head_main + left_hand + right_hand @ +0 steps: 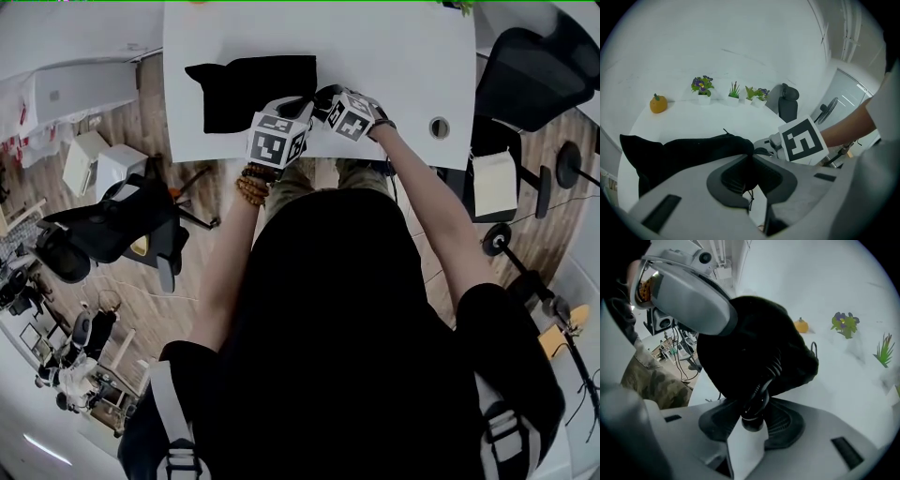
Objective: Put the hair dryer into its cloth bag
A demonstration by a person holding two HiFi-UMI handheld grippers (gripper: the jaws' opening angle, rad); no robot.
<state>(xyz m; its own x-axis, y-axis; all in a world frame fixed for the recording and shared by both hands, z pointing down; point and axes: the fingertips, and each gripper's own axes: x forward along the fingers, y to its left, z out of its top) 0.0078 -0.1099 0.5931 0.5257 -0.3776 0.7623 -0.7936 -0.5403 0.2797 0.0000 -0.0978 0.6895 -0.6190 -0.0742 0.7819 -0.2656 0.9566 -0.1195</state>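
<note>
A black cloth bag lies on the white table, its mouth towards me. My left gripper is at the mouth's near edge, shut on a fold of the bag's fabric; a thin drawstring hangs below the jaws. My right gripper is beside it on the right. In the right gripper view its pads close on the hair dryer's black round end, whose ribbed neck runs up into the bag. The rest of the dryer is hidden inside the cloth.
An orange pepper-shaped ornament and small potted plants stand at the table's far side. A round cable hole is at the right. Black office chairs stand at the left and right on the wood floor.
</note>
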